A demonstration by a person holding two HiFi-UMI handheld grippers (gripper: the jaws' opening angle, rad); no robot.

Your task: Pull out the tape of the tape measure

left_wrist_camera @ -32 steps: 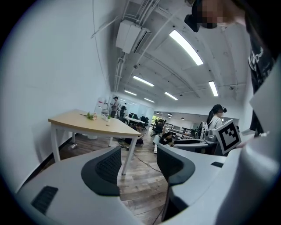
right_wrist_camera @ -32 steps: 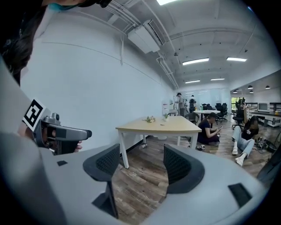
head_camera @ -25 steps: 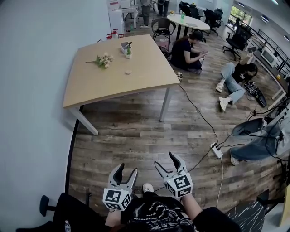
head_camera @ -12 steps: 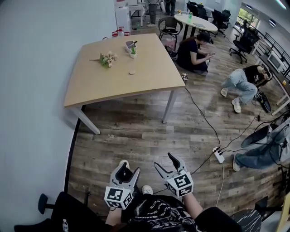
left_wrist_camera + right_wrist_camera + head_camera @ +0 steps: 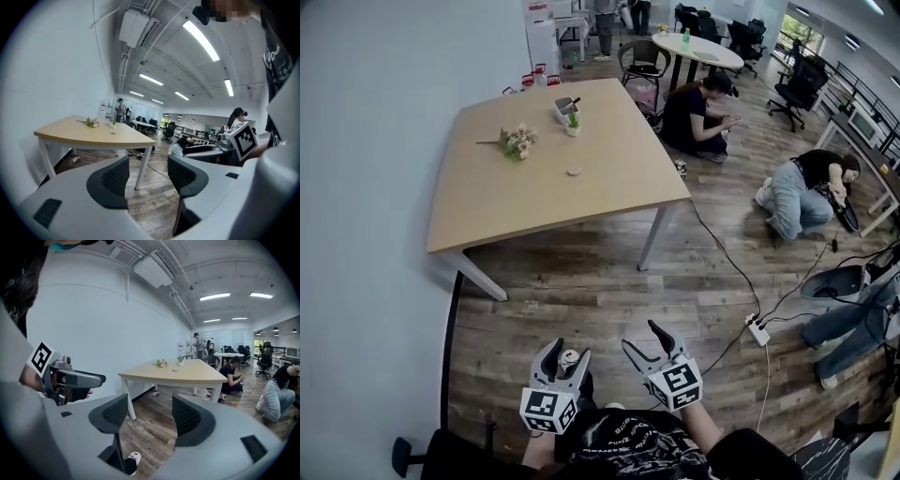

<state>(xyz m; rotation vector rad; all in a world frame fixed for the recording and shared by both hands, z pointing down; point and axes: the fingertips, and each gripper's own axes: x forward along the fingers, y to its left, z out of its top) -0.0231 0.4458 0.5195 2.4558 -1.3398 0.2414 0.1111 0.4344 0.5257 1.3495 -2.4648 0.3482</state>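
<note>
- Grey-brown plank floor (image 5: 581,281) spread across an open office, with seated people (image 5: 698,111) off to the right.
- A pale wooden table (image 5: 497,202), smooth-topped and round-cornered on white legs, stood well ahead of the person.
- The left gripper (image 5: 565,354) and right gripper (image 5: 643,339) hung low by the person's body. Each had its ribbed dark pads parted with nothing between them, probably ready for the approach.
- A small round disc (image 5: 573,172) lay on the table. It may have been the tape measure, but was too small to confirm.
</note>
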